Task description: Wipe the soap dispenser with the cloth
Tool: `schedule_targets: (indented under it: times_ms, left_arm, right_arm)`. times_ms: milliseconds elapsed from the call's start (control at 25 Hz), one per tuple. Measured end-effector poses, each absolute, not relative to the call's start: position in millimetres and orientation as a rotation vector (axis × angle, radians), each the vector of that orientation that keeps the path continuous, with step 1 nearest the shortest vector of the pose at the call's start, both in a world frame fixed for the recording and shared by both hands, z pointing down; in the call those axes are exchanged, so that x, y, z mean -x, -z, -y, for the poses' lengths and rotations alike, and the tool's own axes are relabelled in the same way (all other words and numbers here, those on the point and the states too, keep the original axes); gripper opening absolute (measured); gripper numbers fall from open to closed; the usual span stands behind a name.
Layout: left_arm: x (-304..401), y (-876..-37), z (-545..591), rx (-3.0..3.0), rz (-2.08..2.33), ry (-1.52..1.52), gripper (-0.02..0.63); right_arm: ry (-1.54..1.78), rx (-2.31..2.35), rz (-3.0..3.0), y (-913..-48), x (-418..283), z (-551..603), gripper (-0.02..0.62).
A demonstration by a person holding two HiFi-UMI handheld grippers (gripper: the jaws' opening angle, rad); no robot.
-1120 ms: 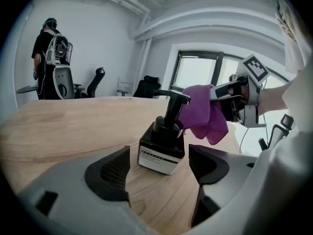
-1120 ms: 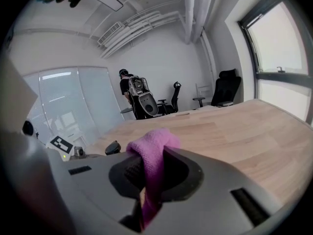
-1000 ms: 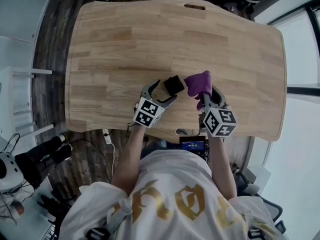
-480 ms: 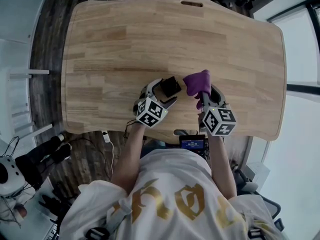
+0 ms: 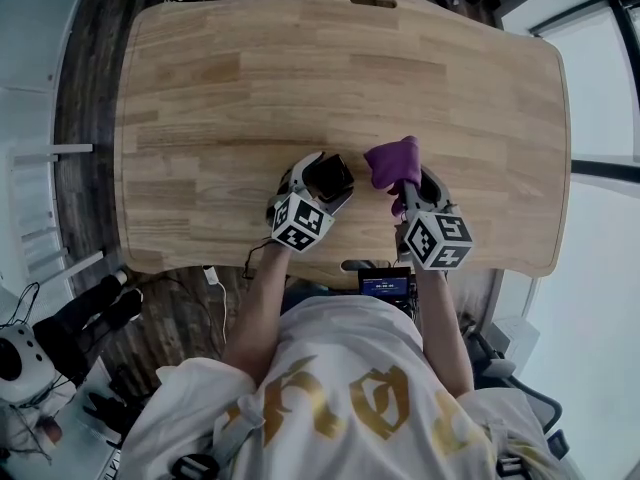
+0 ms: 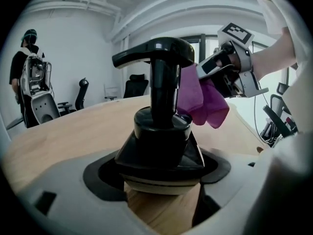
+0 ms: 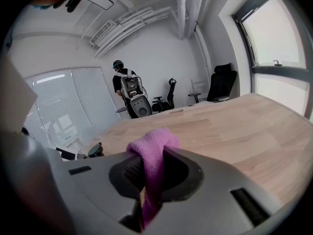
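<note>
Near the middle of the table's [image 5: 300,68] near edge, the left tongs [image 5: 322,180] clamp the black soap dispenser [image 6: 161,131] while the right tongs [image 5: 408,190] pinch the purple cloth [image 5: 393,163] just beside its pump. Wiping looks imminent; next, the cloth must press onto the dispenser.

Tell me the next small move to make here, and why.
Probably bring the right gripper a little to the left, so the cloth it pinches presses against the soap dispenser. The left gripper is clamped on the dispenser's body, and the cloth hangs just beside the pump. The head view seems to show a slight gap between them, so firm contact looks like the missing step.
</note>
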State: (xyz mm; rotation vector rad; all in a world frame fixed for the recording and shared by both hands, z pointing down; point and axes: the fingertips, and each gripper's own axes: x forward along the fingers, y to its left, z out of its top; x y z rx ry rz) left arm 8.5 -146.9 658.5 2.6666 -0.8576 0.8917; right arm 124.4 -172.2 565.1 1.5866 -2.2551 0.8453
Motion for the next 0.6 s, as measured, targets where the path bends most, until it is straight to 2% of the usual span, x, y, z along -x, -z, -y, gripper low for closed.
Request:
schedule_targets:
  times_ms: [600]
  left_arm:
    - [-7.8, -661.4, 152.4, -2.68, 0.896, -0.921, 0.364]
  right_arm:
    - [-0.883, -1.572, 2.239, -573.7, -122.1, 181.8, 0.034]
